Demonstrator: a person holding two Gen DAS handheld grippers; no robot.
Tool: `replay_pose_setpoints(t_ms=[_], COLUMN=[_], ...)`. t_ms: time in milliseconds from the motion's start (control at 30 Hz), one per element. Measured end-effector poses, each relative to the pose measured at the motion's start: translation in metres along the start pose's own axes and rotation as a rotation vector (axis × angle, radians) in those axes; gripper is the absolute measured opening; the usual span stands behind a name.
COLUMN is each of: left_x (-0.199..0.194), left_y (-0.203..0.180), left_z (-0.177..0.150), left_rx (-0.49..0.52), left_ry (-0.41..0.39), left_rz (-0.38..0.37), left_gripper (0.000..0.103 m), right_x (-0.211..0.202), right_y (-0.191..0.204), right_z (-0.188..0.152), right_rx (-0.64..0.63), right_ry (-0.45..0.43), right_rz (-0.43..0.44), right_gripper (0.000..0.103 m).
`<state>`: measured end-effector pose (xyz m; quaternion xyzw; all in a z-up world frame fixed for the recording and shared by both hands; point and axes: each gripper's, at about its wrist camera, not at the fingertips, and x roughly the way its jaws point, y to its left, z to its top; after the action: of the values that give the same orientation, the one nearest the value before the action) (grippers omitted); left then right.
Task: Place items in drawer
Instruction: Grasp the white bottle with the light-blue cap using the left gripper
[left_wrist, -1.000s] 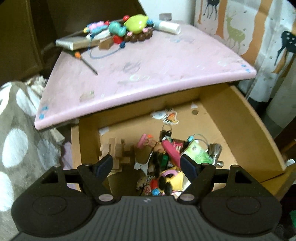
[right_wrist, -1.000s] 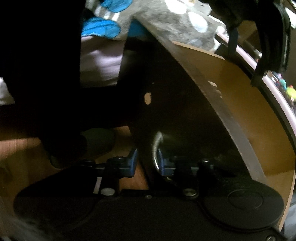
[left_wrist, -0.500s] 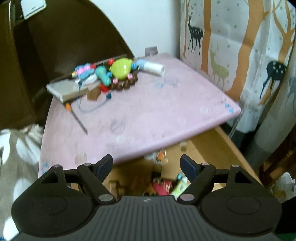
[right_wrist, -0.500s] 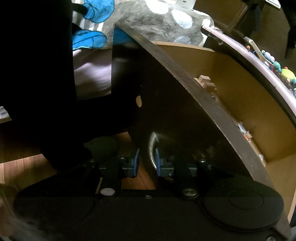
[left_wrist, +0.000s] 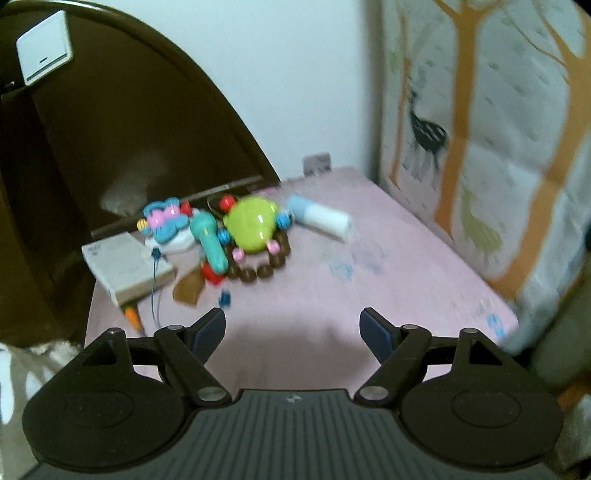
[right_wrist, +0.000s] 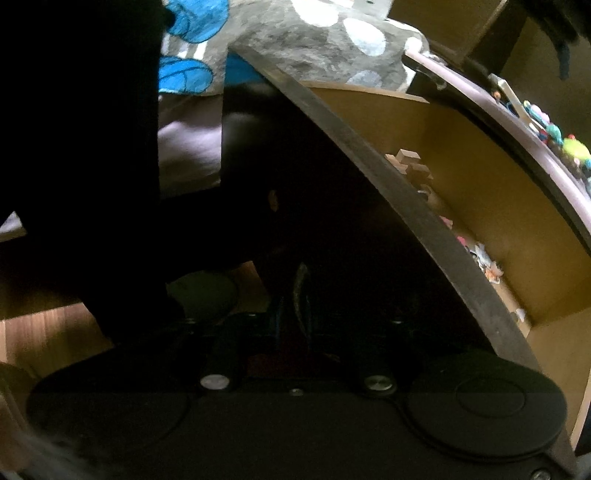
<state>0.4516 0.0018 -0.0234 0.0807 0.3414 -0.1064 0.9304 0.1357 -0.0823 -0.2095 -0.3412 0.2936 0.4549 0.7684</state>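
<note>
In the left wrist view my left gripper (left_wrist: 293, 328) is open and empty above the pink tabletop (left_wrist: 369, 295). At the table's back lie a green toy (left_wrist: 253, 225), a teal toy (left_wrist: 210, 240), a pink and blue toy (left_wrist: 164, 221), brown beads (left_wrist: 258, 271), a white tube (left_wrist: 321, 218) and a flat white box (left_wrist: 125, 267). In the right wrist view my right gripper (right_wrist: 293, 314) is shut on the metal drawer handle (right_wrist: 300, 291) on the dark drawer front (right_wrist: 369, 177). The open drawer (right_wrist: 498, 206) holds wooden blocks (right_wrist: 410, 166) and small trinkets (right_wrist: 484, 258).
A dark curved headboard (left_wrist: 110, 129) stands behind the table at left, with a white switch plate (left_wrist: 44, 48). A deer-print curtain (left_wrist: 480, 110) hangs at right. A spotted grey blanket (right_wrist: 314, 48) lies beyond the drawer.
My left gripper has risen out of the drawer and tilted up toward the toys on the tabletop. My right gripper stays shut on the handle and the drawer shows wider open.
</note>
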Motion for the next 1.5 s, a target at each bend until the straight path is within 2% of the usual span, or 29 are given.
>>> replay_pose_setpoints(t_ms=[167, 467, 567, 667, 733, 800, 900, 1033, 1233, 1333, 1400, 1433, 1500], left_x=[0.032, 0.101, 0.114, 0.121, 0.128, 0.139, 0.158, 0.178, 0.207, 0.214, 0.216, 0.216, 0.215], left_y=[0.007, 0.018, 0.011, -0.002, -0.01, -0.019, -0.032, -0.034, -0.027, -0.027, -0.029, -0.03, -0.028], left_z=[0.028, 0.055, 0.058, 0.061, 0.062, 0.063, 0.062, 0.061, 0.066, 0.072, 0.074, 0.074, 0.073], left_rx=[-0.028, -0.045, -0.021, -0.012, -0.072, -0.135, -0.231, -0.37, -0.459, -0.457, -0.43, -0.406, -0.386], left_ry=[-0.043, -0.047, -0.05, -0.067, -0.066, -0.033, 0.016, 0.024, 0.008, 0.006, 0.007, 0.008, 0.017], left_rz=[0.013, 0.065, 0.032, -0.061, -0.142, -0.162, -0.123, -0.04, 0.022, 0.037, 0.054, 0.062, 0.042], left_gripper=[0.08, 0.079, 0.08, 0.08, 0.079, 0.079, 0.079, 0.079, 0.079, 0.079, 0.068, 0.051, 0.039], right_x=[0.0, -0.002, -0.002, -0.001, -0.001, -0.001, -0.001, -0.002, -0.001, -0.002, -0.002, -0.002, -0.002], right_y=[0.002, 0.001, 0.001, 0.003, 0.003, 0.003, 0.003, 0.002, 0.002, 0.002, 0.002, 0.002, 0.003], right_z=[-0.001, -0.004, -0.005, -0.005, -0.005, -0.005, -0.005, -0.006, -0.006, -0.007, -0.007, -0.007, -0.007], right_rx=[-0.034, -0.059, -0.065, -0.076, -0.082, -0.084, -0.085, -0.086, -0.082, -0.084, -0.085, -0.086, -0.087], right_ry=[-0.004, -0.02, -0.024, -0.025, -0.027, -0.029, -0.03, -0.034, -0.037, -0.04, -0.041, -0.041, -0.041], right_rz=[-0.003, 0.004, 0.004, 0.003, 0.002, 0.003, 0.004, 0.007, 0.008, 0.009, 0.009, 0.009, 0.009], right_gripper=[0.006, 0.006, 0.006, 0.006, 0.006, 0.006, 0.006, 0.007, 0.007, 0.007, 0.007, 0.007, 0.007])
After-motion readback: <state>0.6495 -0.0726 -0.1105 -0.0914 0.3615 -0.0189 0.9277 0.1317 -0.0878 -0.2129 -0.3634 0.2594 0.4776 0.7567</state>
